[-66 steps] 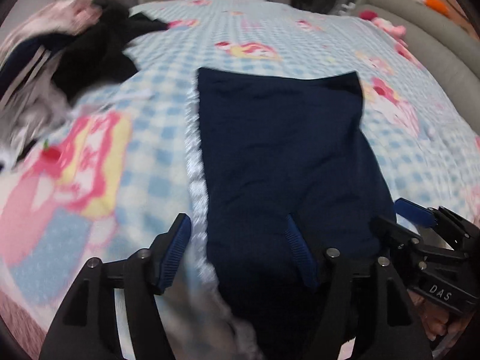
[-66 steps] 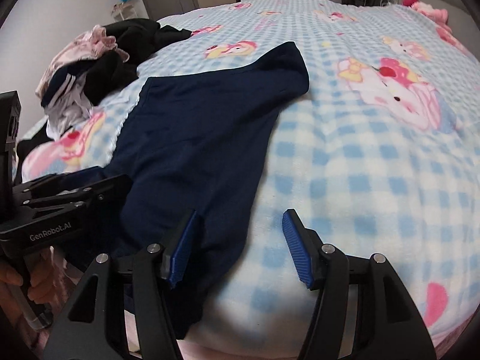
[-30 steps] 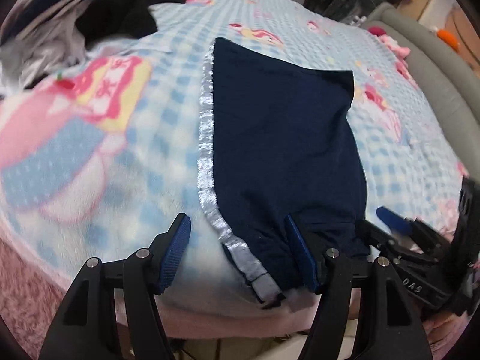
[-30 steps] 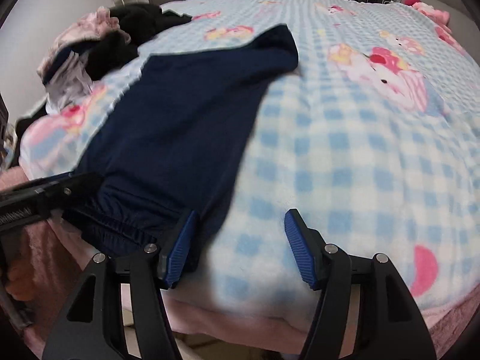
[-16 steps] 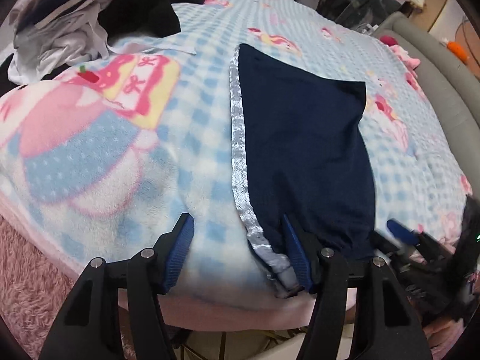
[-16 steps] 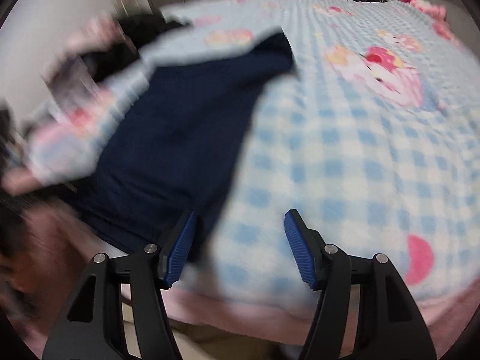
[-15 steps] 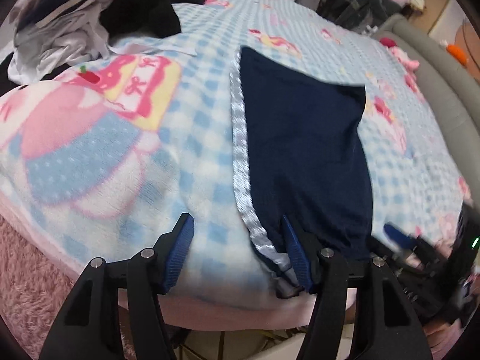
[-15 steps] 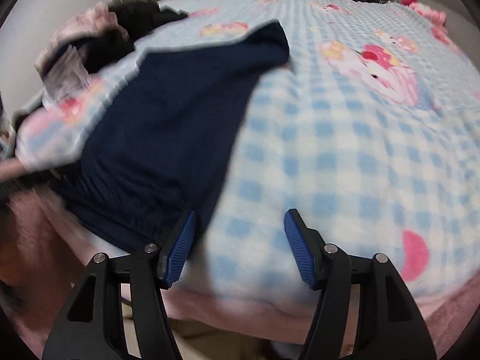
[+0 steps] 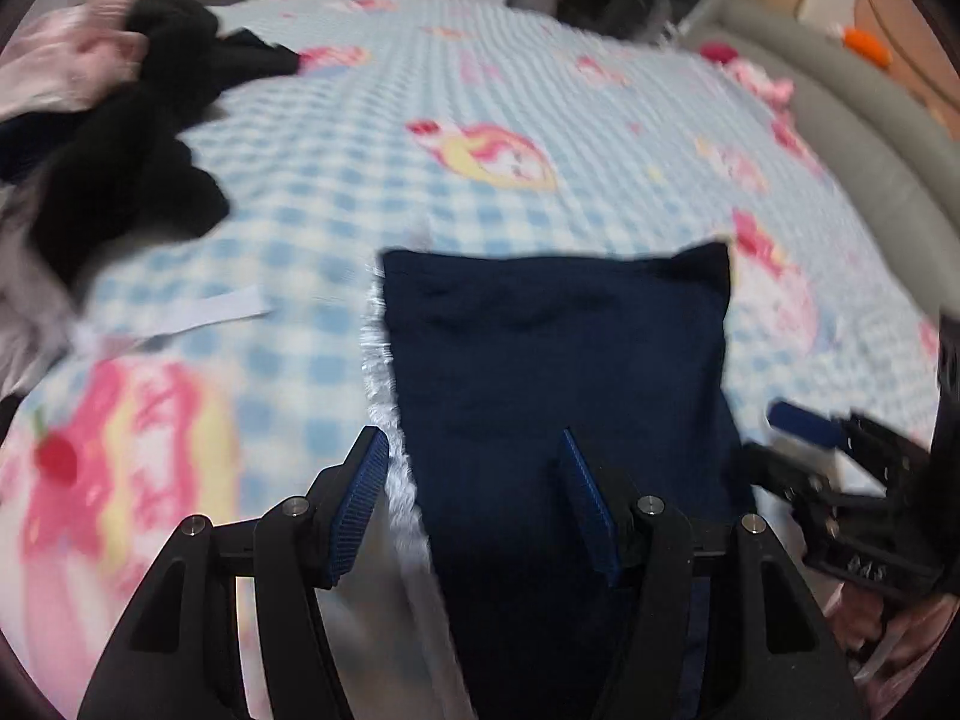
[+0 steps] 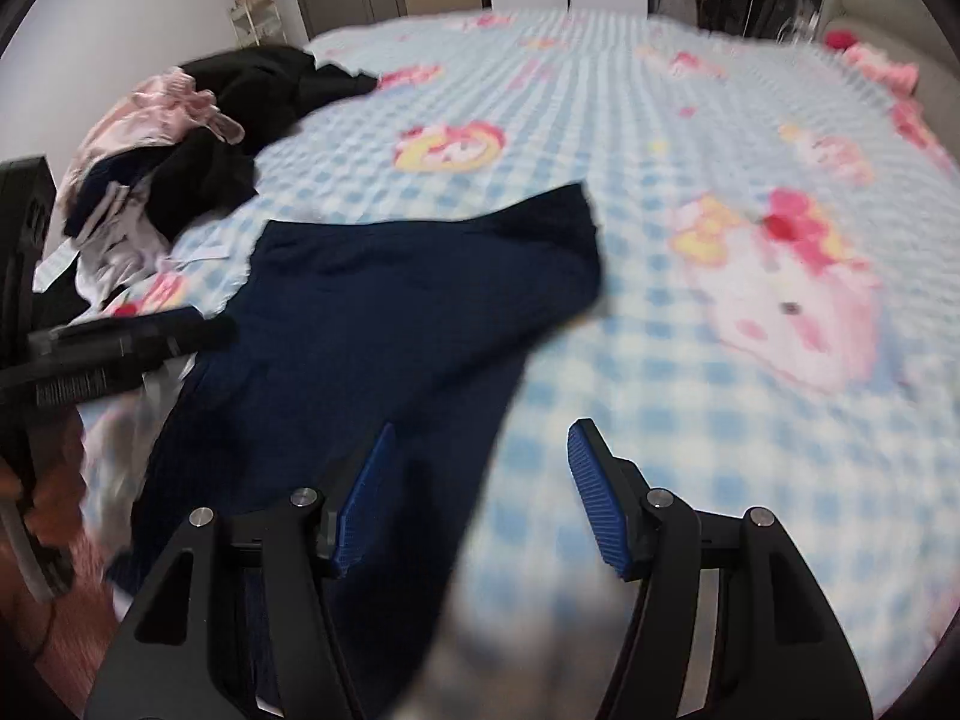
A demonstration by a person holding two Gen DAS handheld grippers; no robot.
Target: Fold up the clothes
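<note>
On the checked blanket [image 9: 372, 138]: a dark navy garment [image 9: 558, 360], silver trim at nine o'clock.
It lies flat between left gripper [image 9: 474, 504] and right gripper [image 10: 480, 492], both jaws parted, gripping nothing; blurred.

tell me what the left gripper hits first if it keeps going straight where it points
Most likely the navy garment: the left gripper points down over its silver-trimmed edge. Blur leaves depth uncertain.

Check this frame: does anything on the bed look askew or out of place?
The navy garment lies skewed: its far right corner sticks out as a flap and the cloth is rumpled. A white strip lies loose on the blanket beside the unfolded pile.
</note>
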